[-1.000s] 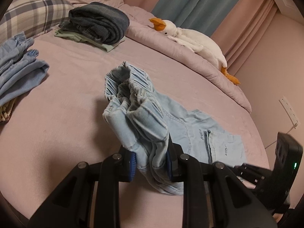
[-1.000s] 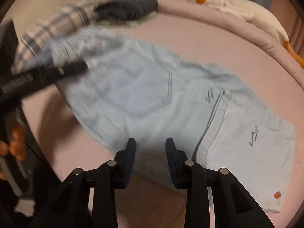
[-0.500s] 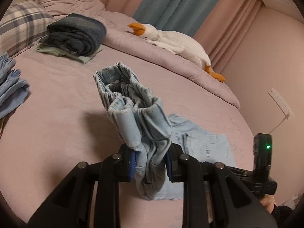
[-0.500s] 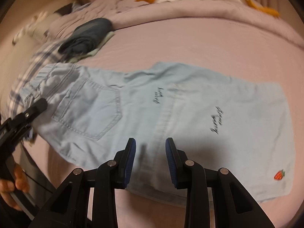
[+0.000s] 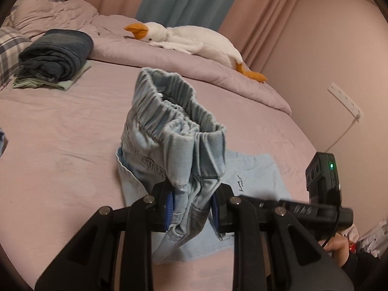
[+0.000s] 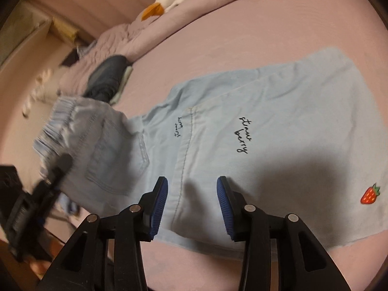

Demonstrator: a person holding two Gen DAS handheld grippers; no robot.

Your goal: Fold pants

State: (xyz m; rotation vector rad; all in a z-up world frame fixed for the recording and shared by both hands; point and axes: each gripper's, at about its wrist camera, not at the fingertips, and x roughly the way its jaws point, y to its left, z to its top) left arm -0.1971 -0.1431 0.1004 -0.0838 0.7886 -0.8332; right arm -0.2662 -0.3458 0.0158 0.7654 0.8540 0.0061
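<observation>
Clamping pants (image 5: pixel 179 145), left tool (image 5: pixel 192 206), right tool (image 6: pixel 191 203) opening

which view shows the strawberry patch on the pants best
The right wrist view. The strawberry patch sits in plain sight near the hem of the light blue pants, right of the embroidered writing. In the left wrist view only the bunched waistband and some leg fabric show; the patch is not visible.

Both wrist views close over pants (image 5: pixel 174 145)
</observation>
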